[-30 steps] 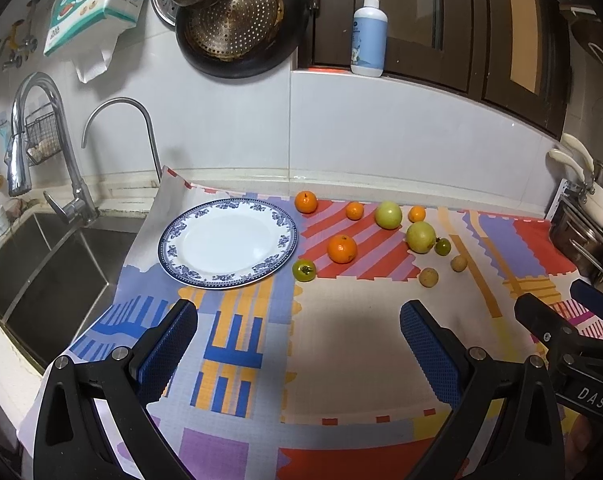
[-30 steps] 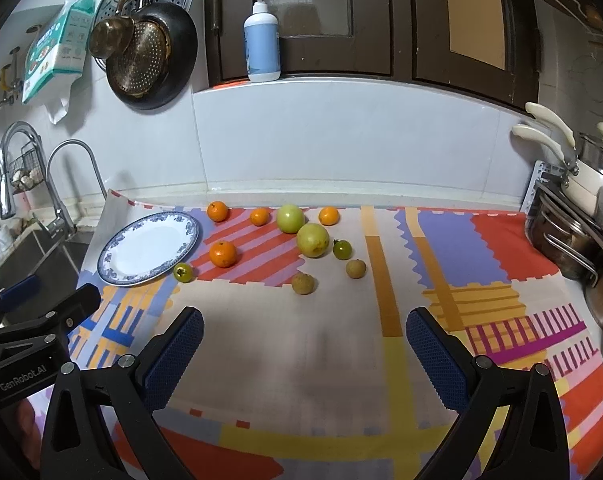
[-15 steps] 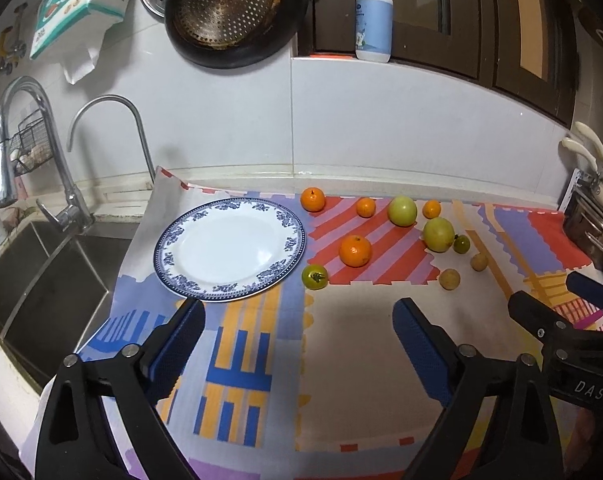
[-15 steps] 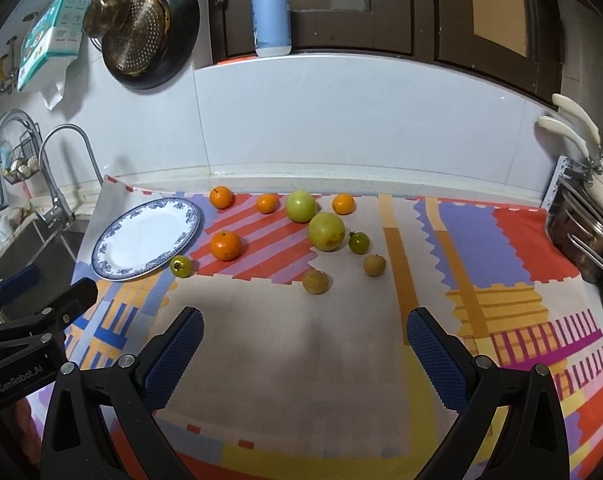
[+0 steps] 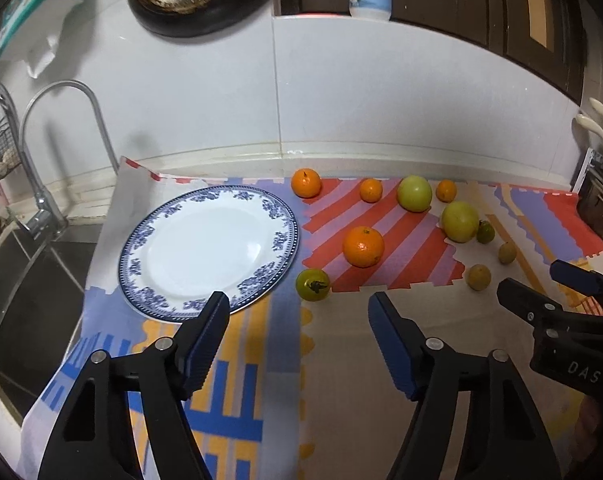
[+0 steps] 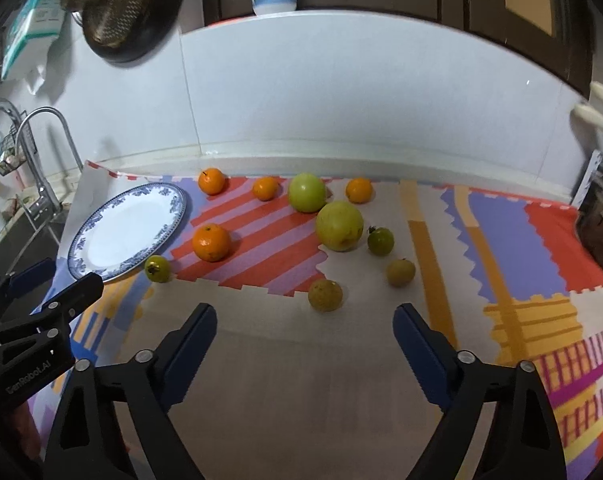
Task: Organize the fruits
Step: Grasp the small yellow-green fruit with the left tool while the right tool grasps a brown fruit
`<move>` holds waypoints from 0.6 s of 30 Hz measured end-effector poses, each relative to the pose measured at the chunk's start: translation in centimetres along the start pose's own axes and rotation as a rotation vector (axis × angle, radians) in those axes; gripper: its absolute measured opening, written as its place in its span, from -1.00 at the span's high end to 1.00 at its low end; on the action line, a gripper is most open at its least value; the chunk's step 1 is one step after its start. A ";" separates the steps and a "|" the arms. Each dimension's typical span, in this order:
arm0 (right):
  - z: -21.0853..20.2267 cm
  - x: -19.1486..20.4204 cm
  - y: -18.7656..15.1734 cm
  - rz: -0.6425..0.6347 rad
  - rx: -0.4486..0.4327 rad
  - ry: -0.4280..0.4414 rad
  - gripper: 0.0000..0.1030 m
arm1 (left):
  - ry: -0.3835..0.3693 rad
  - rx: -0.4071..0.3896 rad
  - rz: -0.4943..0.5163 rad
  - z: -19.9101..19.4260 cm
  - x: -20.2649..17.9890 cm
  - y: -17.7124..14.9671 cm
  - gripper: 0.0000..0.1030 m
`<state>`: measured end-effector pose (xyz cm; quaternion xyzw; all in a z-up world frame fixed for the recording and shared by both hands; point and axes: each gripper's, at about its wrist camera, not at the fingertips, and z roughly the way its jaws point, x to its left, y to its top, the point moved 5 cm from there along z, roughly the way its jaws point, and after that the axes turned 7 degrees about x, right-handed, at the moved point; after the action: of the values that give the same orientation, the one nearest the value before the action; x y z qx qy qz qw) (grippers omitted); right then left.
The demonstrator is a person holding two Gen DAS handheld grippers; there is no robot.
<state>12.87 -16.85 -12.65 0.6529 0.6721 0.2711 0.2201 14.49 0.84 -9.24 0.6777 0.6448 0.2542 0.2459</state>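
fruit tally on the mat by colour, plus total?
Orange: 4 (big one, one by the plate, two small at the back)
Large pale green: 2
Small dark green: 2
Small yellow-brown: 2
Total: 10

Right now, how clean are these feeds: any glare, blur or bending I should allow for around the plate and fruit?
Left wrist view: soft glare patch on the plate, fruit sharp, the near cloth between the open left claw fingers slightly smeared, wall seam bowed by the fisheye. Right wrist view: dimmer, black corners, backsplash edge curves strongly, brownish fruit ahead of the open right claw reads clearly.
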 end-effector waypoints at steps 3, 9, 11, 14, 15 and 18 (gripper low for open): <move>1.2 -0.1 0.2 0.009 0.013 0.003 -0.60 | -0.004 0.018 0.009 1.4 -0.2 0.2 -0.27; 3.5 -0.7 0.3 0.025 0.042 0.007 -0.44 | -0.003 0.050 0.018 3.9 -0.3 0.7 -0.12; 4.2 -0.8 0.3 0.029 0.054 0.009 -0.37 | -0.011 0.060 0.017 4.5 -0.3 0.8 -0.05; 5.1 -0.9 0.4 0.032 0.070 0.016 -0.28 | -0.021 0.073 0.023 5.4 -0.5 0.9 0.02; 5.3 -1.0 0.4 0.034 0.072 0.018 -0.27 | -0.022 0.078 0.026 5.7 -0.6 0.9 0.03; 6.0 -1.2 0.4 0.040 0.081 0.013 -0.21 | -0.024 0.092 0.032 6.6 -0.8 1.0 0.06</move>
<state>17.10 -17.60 -17.00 0.6727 0.6710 0.2522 0.1835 19.56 0.00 -13.52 0.7016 0.6418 0.2200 0.2178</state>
